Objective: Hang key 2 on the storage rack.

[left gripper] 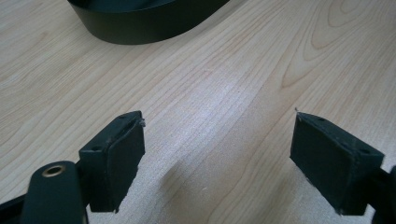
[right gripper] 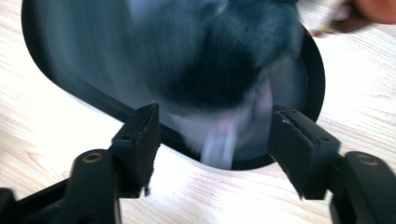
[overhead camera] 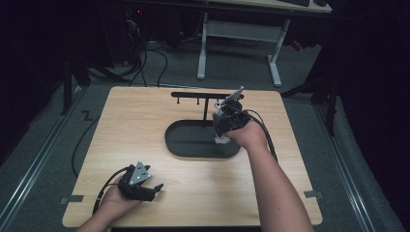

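A black oval tray (overhead camera: 186,145) lies at the middle of the wooden table, with a black T-shaped rack (overhead camera: 205,95) rising from its far side. My right gripper (overhead camera: 221,136) hangs over the tray's right part and points down at it. In the right gripper view its jaws stand apart over the glossy tray (right gripper: 93,100), and my right gripper (right gripper: 215,116) holds nothing I can make out; the tray surface shows a blurred dark and whitish smear. My left gripper (overhead camera: 155,190) rests near the front left of the table, and my left gripper (left gripper: 217,119) is open over bare wood, with the tray's wall (left gripper: 140,23) ahead.
The table's front edge (overhead camera: 193,225) runs just behind my left hand. Grey tape tabs (overhead camera: 71,198) mark the front corners. Beyond the table stand a white desk frame (overhead camera: 274,63) and cables on the floor (overhead camera: 145,63).
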A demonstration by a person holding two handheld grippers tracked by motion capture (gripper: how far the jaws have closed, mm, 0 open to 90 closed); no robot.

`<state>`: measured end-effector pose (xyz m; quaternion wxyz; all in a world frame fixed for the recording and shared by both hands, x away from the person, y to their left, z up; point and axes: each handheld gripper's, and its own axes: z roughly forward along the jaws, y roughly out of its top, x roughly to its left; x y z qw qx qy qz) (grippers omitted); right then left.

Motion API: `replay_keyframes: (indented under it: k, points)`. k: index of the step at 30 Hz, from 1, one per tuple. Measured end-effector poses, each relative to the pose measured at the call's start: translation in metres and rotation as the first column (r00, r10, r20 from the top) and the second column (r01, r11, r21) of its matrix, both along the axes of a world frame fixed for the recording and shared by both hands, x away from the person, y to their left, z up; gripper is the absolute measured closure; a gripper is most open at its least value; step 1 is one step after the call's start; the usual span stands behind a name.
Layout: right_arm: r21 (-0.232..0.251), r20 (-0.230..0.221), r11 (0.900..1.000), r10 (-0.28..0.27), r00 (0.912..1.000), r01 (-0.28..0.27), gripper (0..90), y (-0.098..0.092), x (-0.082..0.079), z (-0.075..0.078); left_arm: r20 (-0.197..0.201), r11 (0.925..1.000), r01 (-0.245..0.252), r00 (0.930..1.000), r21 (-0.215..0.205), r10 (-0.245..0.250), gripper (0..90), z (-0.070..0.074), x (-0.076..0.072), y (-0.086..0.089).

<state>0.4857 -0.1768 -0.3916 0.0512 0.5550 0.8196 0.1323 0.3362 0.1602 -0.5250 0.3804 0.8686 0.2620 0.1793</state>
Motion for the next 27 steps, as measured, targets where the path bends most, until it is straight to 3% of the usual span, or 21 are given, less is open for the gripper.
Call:
replay_keyframes:
  k: [8, 16, 18, 22, 27]
  points:
    - [0.010, 0.026, 1.000, -0.014, 0.9996, 0.014, 33.1, -0.001, -0.005, 0.002, 0.003, 1.0000, -0.003, 1.0000, -0.006, 0.003, 18.3, 0.000, 0.000, 0.000]
    - [0.016, 0.087, 1.000, -0.013, 0.9961, 0.012, 38.5, -0.009, -0.034, -0.006, 0.003, 1.0000, 0.003, 1.0000, -0.003, -0.003, 18.2, 0.001, 0.000, -0.002]
    - [0.006, 0.126, 1.000, 0.003, 0.9920, -0.003, 39.9, -0.011, -0.043, -0.010, 0.004, 1.0000, 0.001, 1.0000, -0.002, -0.001, 18.2, 0.001, 0.000, -0.003]
    - [0.046, 0.193, 0.999, 0.001, 0.9812, -0.010, 40.4, -0.017, -0.063, -0.019, 0.000, 1.0000, -0.003, 1.0000, -0.006, 0.003, 18.3, 0.000, -0.001, -0.004]
    - [0.057, 0.288, 0.997, 0.040, 0.9569, -0.058, 39.2, -0.020, -0.088, -0.033, 0.003, 0.9999, -0.006, 1.0000, -0.009, 0.006, 18.6, 0.000, -0.002, -0.006]
